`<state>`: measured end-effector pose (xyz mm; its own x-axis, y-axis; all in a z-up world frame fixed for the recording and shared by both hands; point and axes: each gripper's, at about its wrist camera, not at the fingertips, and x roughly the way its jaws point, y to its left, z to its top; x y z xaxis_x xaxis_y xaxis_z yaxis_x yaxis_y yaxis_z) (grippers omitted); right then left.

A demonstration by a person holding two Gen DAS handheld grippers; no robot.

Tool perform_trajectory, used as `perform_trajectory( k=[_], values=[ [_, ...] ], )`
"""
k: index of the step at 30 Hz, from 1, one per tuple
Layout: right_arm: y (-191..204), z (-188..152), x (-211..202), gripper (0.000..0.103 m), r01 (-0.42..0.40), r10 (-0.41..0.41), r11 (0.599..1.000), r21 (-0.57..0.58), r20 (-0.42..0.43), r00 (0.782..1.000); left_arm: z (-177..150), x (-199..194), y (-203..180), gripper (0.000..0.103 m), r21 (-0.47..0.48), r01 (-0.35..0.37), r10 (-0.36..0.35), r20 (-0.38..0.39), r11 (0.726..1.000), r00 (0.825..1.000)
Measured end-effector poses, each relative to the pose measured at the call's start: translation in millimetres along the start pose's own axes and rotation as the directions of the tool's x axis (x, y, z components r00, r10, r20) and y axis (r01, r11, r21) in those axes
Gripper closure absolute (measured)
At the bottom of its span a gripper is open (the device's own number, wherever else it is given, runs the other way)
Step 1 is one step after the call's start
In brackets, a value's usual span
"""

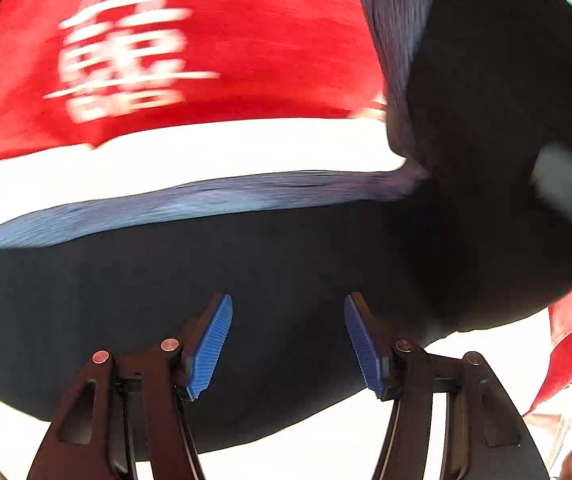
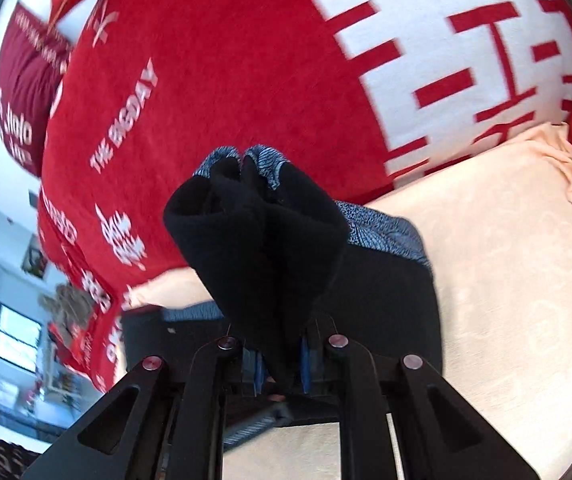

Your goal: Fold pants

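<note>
The pants (image 1: 205, 280) are black with a blue patterned waistband (image 1: 165, 206) and lie on a pale sheet. My left gripper (image 1: 288, 344) is open just above the black cloth, with nothing between its blue pads (image 1: 211, 344). At the right of the left wrist view a raised part of the pants (image 1: 486, 140) hangs in the air. My right gripper (image 2: 281, 364) is shut on a bunched fold of the pants (image 2: 261, 240) and holds it up above the rest of the garment (image 2: 386, 300).
A red blanket with white lettering (image 1: 205, 40) (image 2: 205, 80) lies behind the pants. The pale peach sheet (image 2: 506, 260) spreads to the right. A red pillow (image 2: 25, 92) and a room with a window (image 2: 17, 340) show at the left.
</note>
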<state>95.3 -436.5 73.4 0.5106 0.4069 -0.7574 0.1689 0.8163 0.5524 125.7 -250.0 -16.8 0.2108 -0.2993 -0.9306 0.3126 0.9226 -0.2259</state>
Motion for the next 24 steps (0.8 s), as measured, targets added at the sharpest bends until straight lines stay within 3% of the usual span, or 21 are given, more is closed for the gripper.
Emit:
perform_trajectory(
  k=[3,7,11,13,14,15,17,19,22,24],
  values=[
    [43,-23,42,0.085,0.11,-0.12,0.984,-0.138,-0.06,0.991,-9,-18,54,0.043,-0.04,-0.051,0.051,-0.006,0.998,0.999],
    [85,-67,106,0.081,0.224,-0.276,0.924,-0.309,-0.134,0.952,-22,-31,120,0.043,-0.106,-0.122,0.121,-0.024,0.987,0.992],
    [107,-108,138,0.078,0.378,-0.475,0.798,-0.469,-0.104,0.874,-36,-35,163,0.043,-0.137,-0.158,0.153,-0.044,0.978,0.987],
    [123,-121,139,0.065,0.395,-0.514,0.741,-0.543,-0.08,0.854,-41,-35,173,0.043,-0.143,-0.144,0.136,-0.063,0.979,0.989],
    [128,-125,136,0.046,0.366,-0.495,0.742,-0.561,-0.091,0.864,-40,-34,174,0.043,-0.146,-0.134,0.125,-0.069,0.98,0.99],
    [135,-129,128,0.035,0.313,-0.454,0.754,-0.578,-0.114,0.884,-40,-35,174,0.043,-0.149,-0.116,0.106,-0.075,0.982,0.992],
    [142,-130,112,0.034,0.255,-0.406,0.762,-0.595,-0.132,0.904,-37,-37,170,0.043,-0.145,-0.081,0.07,-0.078,0.986,0.994],
    [137,-121,93,0.034,0.229,-0.371,0.795,-0.562,-0.15,0.916,-32,-38,162,0.043,-0.13,-0.033,0.022,-0.078,0.991,0.997],
    [102,-91,67,0.034,0.232,-0.319,0.888,-0.398,-0.169,0.932,-21,-49,140,0.043,-0.095,0.063,-0.071,-0.08,0.993,0.994],
    [64,-68,52,0.034,0.239,-0.288,0.935,-0.262,-0.167,0.943,-11,-44,126,0.043,-0.079,0.141,-0.149,-0.103,0.987,0.983]
  ],
)
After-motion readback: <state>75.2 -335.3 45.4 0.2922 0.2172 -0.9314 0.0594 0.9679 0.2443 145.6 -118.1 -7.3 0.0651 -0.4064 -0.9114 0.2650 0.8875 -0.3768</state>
